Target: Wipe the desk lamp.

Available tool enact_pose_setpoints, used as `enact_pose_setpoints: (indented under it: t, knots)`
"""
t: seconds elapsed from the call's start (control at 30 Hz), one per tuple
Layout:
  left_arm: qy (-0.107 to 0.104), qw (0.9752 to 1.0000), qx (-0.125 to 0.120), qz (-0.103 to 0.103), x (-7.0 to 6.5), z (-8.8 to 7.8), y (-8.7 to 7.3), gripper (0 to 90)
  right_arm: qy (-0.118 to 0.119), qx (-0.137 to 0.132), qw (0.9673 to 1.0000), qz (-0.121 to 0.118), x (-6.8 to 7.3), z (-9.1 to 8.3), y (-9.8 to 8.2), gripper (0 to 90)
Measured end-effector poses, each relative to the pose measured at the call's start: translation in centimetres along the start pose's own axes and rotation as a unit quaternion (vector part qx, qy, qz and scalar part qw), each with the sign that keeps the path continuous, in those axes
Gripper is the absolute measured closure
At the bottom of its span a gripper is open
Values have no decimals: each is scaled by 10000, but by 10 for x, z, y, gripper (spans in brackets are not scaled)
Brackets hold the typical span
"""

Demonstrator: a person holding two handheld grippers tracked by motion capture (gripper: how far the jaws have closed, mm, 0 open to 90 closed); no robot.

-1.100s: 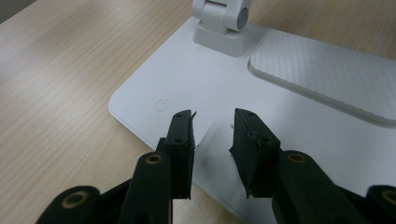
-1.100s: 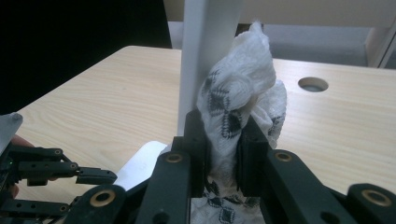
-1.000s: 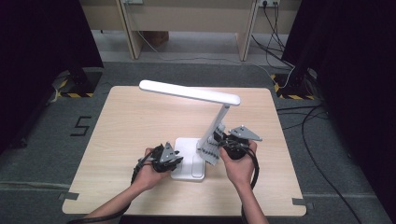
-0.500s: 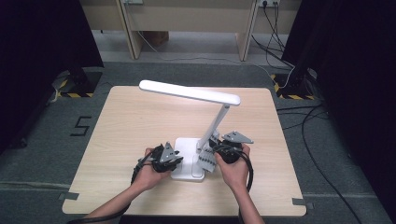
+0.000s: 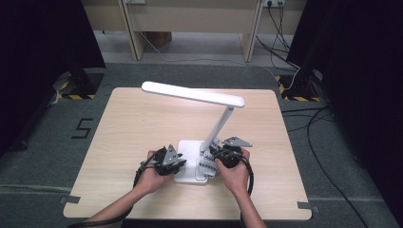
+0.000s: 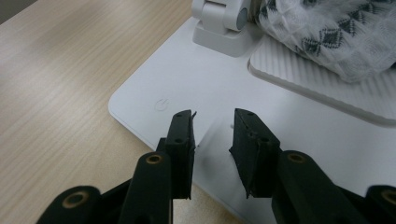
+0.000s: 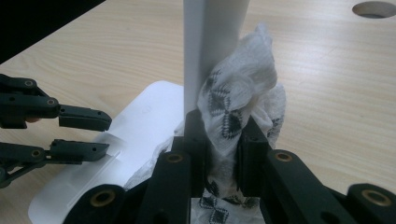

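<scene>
White cloth (image 7: 233,116) is pinched in the right gripper (image 7: 223,154); rub slowly down the lamp (image 7: 212,46) pole. Left gripper (image 6: 212,135), jaws apart, steadies the base.

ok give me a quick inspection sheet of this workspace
surface: wooden table, round hole near one corner
job's things: white desk lamp, base flat on the table; patterned cloth against the lamp's stem
clutter: nothing seen
grippers: left gripper at the base's edge, jaws apart, pads touching nothing; right gripper shut on the cloth
cables: one trails from each gripper; more lie on the floor at right
surroundings: grey floor, wooden furniture behind, dark curtains at both sides
</scene>
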State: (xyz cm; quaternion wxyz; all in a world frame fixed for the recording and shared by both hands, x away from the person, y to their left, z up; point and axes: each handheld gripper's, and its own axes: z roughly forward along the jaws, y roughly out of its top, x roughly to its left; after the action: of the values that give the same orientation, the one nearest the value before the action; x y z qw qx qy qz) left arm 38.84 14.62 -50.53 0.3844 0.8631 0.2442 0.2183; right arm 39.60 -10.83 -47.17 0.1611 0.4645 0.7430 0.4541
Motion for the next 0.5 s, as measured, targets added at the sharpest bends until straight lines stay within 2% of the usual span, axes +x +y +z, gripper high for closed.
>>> enact_pose_setpoints:
  t: [0.2,0.33,0.4,0.5]
  knots:
    - [0,10000,-1,1,0,0,0,676,-6,32,10000,48,-4,7,-2,747]
    - [-9,10000,0,-3,0,0,0,675,-149,29,9998,111,-7,8,-2,617]
    - [-7,10000,2,3,0,0,0,675,-251,27,9996,127,-6,5,-1,532]
    - [-5,10000,-2,-5,0,0,0,675,-293,37,9995,85,-6,-1,2,454]
